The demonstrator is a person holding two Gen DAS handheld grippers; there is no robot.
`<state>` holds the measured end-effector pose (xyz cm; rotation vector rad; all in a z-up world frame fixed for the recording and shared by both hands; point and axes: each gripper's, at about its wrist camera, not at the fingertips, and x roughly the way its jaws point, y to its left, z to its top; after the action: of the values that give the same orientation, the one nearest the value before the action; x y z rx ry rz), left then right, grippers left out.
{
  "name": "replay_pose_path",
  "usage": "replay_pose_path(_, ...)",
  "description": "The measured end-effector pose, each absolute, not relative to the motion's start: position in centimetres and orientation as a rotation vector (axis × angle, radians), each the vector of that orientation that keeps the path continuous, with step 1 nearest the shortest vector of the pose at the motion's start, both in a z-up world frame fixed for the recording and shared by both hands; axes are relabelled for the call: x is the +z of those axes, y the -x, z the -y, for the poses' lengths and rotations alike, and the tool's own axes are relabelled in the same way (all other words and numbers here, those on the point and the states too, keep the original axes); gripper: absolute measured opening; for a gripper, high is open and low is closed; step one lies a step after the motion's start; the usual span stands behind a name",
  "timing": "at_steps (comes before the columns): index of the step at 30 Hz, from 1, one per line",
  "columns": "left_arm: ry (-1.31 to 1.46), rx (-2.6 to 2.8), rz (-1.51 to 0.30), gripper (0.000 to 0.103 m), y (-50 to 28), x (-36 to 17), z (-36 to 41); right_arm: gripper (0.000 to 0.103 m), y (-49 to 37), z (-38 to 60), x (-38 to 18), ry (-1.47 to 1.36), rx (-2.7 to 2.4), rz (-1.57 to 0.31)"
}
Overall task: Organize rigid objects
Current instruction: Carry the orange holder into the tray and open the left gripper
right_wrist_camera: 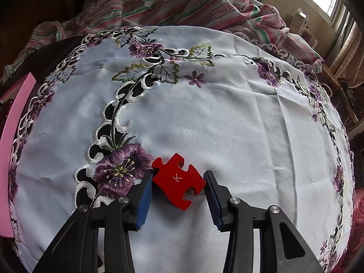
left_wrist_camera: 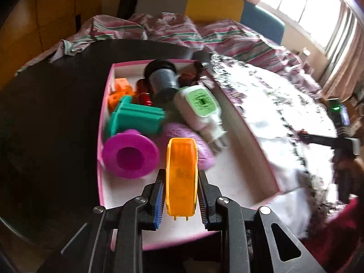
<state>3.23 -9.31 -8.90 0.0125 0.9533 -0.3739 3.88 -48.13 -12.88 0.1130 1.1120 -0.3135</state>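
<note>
My left gripper [left_wrist_camera: 181, 173] is shut on a translucent orange plastic piece [left_wrist_camera: 181, 182], held upright over the near end of a pink-rimmed box [left_wrist_camera: 103, 118]. Inside the box lie a magenta spool [left_wrist_camera: 130, 153], a teal block [left_wrist_camera: 136, 119], an orange cube toy [left_wrist_camera: 119, 92], a grey-and-black cup shape [left_wrist_camera: 162, 77], a white plug with a green label [left_wrist_camera: 200, 104] and a lilac oval piece [left_wrist_camera: 182, 136]. In the right wrist view my right gripper [right_wrist_camera: 178, 174] is shut on a red puzzle piece [right_wrist_camera: 178, 178] marked K, low over the embroidered white cloth [right_wrist_camera: 227, 125].
The box stands on a dark round table [left_wrist_camera: 56, 113], beside the white cloth [left_wrist_camera: 273, 113]. Its pink edge [right_wrist_camera: 13, 150] shows at the far left of the right wrist view. A striped bedcover [right_wrist_camera: 182, 2] lies behind the table. A red sleeve [left_wrist_camera: 341, 238] is at the lower right.
</note>
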Motion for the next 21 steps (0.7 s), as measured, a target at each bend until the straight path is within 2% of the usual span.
replay_pose_path(21,-0.098,-0.327,-0.949,0.027,-2.4,-10.4,9.4,0.044,-3.9,48.1,-12.9,-0.111,-0.318,-1.110)
